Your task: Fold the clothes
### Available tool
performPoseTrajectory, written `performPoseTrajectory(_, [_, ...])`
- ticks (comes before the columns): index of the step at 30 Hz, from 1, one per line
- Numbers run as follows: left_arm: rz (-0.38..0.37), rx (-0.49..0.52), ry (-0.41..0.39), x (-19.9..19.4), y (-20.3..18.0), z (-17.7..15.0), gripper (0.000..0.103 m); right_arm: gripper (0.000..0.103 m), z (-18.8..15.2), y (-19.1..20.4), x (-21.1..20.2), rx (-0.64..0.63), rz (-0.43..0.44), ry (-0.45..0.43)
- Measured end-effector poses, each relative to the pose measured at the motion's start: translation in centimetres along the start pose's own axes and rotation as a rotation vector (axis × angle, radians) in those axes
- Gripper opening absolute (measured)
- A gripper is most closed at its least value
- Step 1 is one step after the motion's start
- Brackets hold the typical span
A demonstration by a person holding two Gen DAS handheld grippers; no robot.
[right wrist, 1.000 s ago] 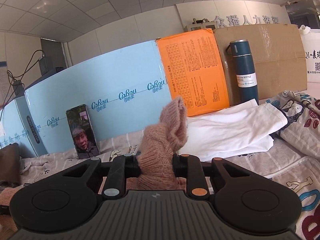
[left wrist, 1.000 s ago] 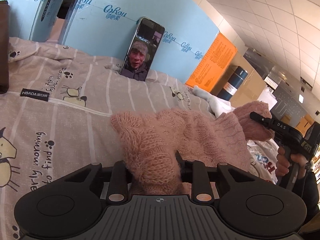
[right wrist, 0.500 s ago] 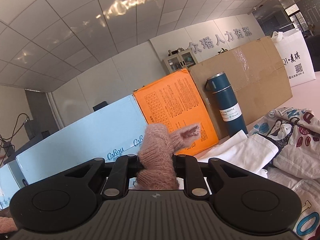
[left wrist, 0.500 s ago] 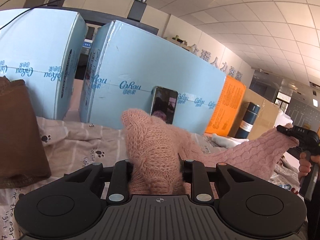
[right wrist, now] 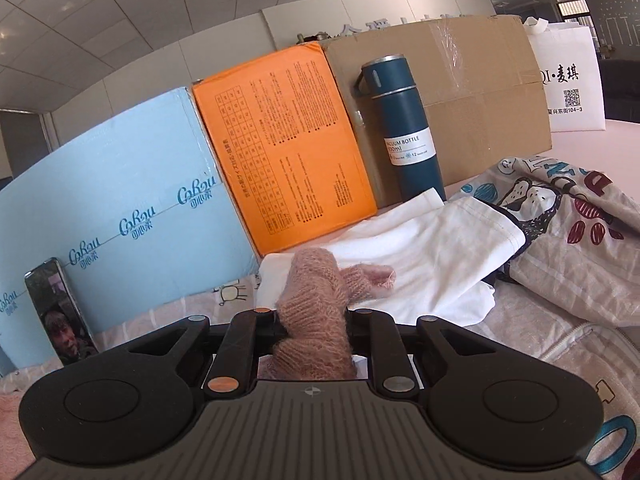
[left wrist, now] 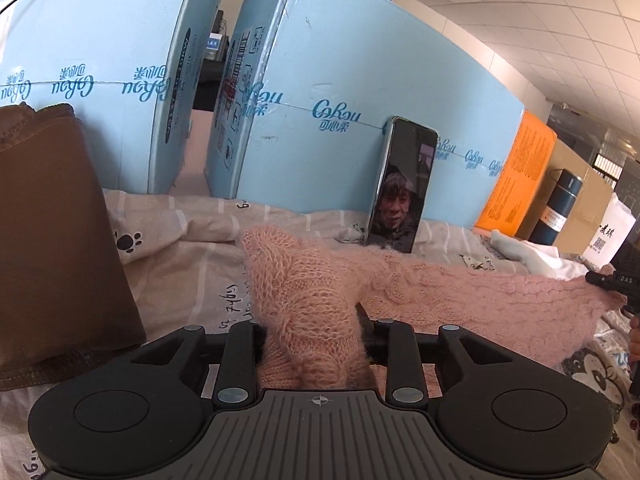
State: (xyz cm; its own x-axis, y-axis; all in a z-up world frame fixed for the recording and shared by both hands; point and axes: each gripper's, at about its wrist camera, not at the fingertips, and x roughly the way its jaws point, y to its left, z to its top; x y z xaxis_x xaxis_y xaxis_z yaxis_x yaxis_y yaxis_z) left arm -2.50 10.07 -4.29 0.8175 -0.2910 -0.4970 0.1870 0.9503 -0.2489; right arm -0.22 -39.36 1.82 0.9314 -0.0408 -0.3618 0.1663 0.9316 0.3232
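A pink knitted sweater (left wrist: 440, 292) is stretched low over the bed between my two grippers. My left gripper (left wrist: 316, 332) is shut on one bunched end of it in the left wrist view. My right gripper (right wrist: 312, 328) is shut on the other end of the pink sweater (right wrist: 316, 300) in the right wrist view. The right gripper also shows at the far right of the left wrist view (left wrist: 612, 280), holding the sweater's edge.
A brown folded garment (left wrist: 52, 240) lies at the left. A phone (left wrist: 400, 184) leans on blue boxes (left wrist: 340, 120). An orange box (right wrist: 280, 152), a blue bottle (right wrist: 404, 128), a cardboard box (right wrist: 480, 80), a white garment (right wrist: 420, 256) and a printed garment (right wrist: 568, 232) lie ahead of the right gripper.
Both grippers were raised half a second ago and have since come back down. The sweater now stretches out flatter and lower over the bed between them.
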Motion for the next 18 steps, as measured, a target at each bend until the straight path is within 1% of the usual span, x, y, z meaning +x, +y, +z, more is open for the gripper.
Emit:
performPoseTrajectory(1, [0.018,0.022,0.005,0.2,-0.1,0.0,0.034,0.017,-0.3,-0.1,0.4,-0.011,-0.018,0.017])
performPoseTrajectory(2, [0.041,0.052,0.006,0.3,-0.3,0.0,0.043,0.018,-0.5,-0.1,0.7,-0.024,-0.037,0.029])
performPoseTrajectory(3, [0.072,0.089,0.007,0.4,-0.6,0.0,0.049,0.02,-0.8,-0.1,1.0,-0.036,-0.056,0.04])
performPoseTrajectory(4, [0.109,0.129,0.009,0.5,-0.9,0.0,0.058,0.026,-1.0,-0.1,1.2,-0.048,-0.083,0.041])
performPoseTrajectory(5, [0.134,0.155,0.01,0.5,-1.0,0.1,0.065,0.034,-1.1,-0.2,1.3,-0.061,-0.109,0.04])
performPoseTrajectory(7, [0.183,0.203,0.012,0.6,-1.2,0.2,0.075,0.041,-1.4,-0.3,1.3,-0.086,-0.162,0.039])
performPoseTrajectory(8, [0.202,0.22,0.01,0.5,-1.2,0.3,0.076,0.044,-1.4,-0.3,1.4,-0.1,-0.191,0.035])
performPoseTrajectory(9, [0.219,0.237,0.005,0.4,-1.3,0.5,0.077,0.045,-1.4,-0.3,1.4,-0.117,-0.224,0.026])
performPoseTrajectory(10, [0.234,0.252,-0.004,0.3,-1.3,0.7,0.08,0.047,-1.5,-0.2,1.4,-0.134,-0.257,0.017])
performPoseTrajectory(11, [0.248,0.268,-0.012,0.3,-1.4,1.0,0.082,0.052,-1.5,-0.2,1.3,-0.15,-0.289,0.007])
performPoseTrajectory(13, [0.283,0.303,-0.039,0.2,-1.5,1.7,0.083,0.055,-1.6,-0.1,1.1,-0.163,-0.334,-0.016])
performPoseTrajectory(14, [0.293,0.32,-0.052,0.2,-1.7,2.0,0.083,0.058,-1.5,-0.1,0.9,-0.169,-0.337,-0.029])
performPoseTrajectory(16, [0.288,0.351,-0.065,0.3,-2.0,2.6,0.083,0.06,-1.4,0.1,0.6,-0.182,-0.343,-0.053])
performPoseTrajectory(17, [0.274,0.364,-0.069,0.4,-2.2,2.8,0.083,0.061,-1.4,0.2,0.5,-0.19,-0.34,-0.063])
performPoseTrajectory(18, [0.241,0.375,-0.07,0.4,-2.4,3.0,0.083,0.061,-1.4,0.3,0.3,-0.198,-0.335,-0.073])
